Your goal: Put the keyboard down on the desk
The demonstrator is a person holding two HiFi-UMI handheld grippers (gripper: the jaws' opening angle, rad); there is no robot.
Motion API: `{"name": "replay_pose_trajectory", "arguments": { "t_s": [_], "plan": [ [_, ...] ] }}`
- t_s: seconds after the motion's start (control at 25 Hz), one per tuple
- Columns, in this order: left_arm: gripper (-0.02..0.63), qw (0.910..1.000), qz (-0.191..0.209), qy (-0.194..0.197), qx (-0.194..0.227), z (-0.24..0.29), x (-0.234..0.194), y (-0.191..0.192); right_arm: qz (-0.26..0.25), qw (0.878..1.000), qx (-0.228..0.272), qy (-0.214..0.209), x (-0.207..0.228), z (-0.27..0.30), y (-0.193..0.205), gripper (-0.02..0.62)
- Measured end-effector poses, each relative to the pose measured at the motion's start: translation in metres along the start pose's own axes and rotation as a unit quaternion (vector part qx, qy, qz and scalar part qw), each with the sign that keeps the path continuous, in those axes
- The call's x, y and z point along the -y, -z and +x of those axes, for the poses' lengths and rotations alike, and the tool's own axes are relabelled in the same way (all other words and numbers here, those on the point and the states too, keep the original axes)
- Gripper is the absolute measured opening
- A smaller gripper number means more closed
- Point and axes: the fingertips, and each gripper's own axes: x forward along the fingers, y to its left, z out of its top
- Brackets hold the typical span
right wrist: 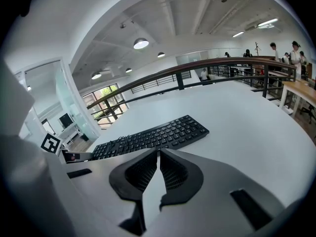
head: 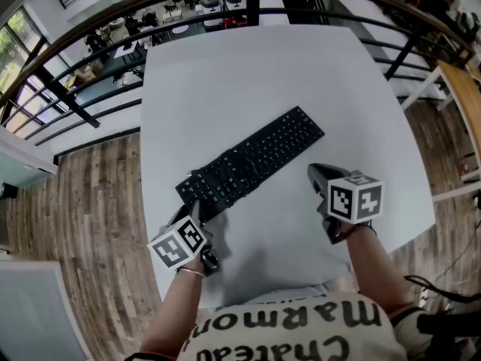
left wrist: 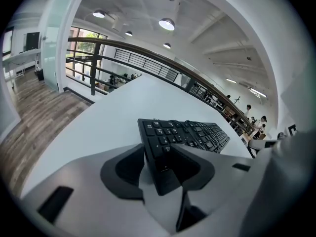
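The head view looks steeply down on the bench (head: pixel 248 74); left and right gripper views skim low across it (close up), sharing the keyboard (head: pixel 252 159).

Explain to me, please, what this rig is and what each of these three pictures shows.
There is no robot: a person holds a two-fingered gripper in each hand. The head view comes from a camera on the person's head, looking down; the other two come from cameras riding on the grippers, looking along their fingers. A black keyboard lies slantwise on the white desk. The left gripper has its fingers closed on the keyboard's near end. The right gripper is shut and empty, beside the keyboard. The patterned cubes are parts of the grippers.
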Motion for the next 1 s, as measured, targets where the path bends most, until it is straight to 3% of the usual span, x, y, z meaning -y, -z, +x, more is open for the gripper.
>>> {"name": "replay_pose_trajectory", "arguments": {
  "t_s": [0.24, 0.52, 1.0],
  "plan": [
    [0.152, 0.9992, 0.038, -0.011, 0.004, -0.001, -0.004, -0.004, 0.000, 1.000, -0.003, -0.004, -0.007, 0.006, -0.002, 0.043],
    [0.155, 0.9990, 0.044, -0.006, 0.005, -0.002, -0.002, -0.003, 0.000, 1.000, -0.008, -0.008, -0.010, 0.009, 0.002, 0.043],
    [0.161, 0.9949, 0.100, -0.013, 0.011, -0.002, 0.000, -0.005, 0.003, 1.000, -0.022, -0.005, -0.009, 0.016, 0.012, 0.043]
  ]
}}
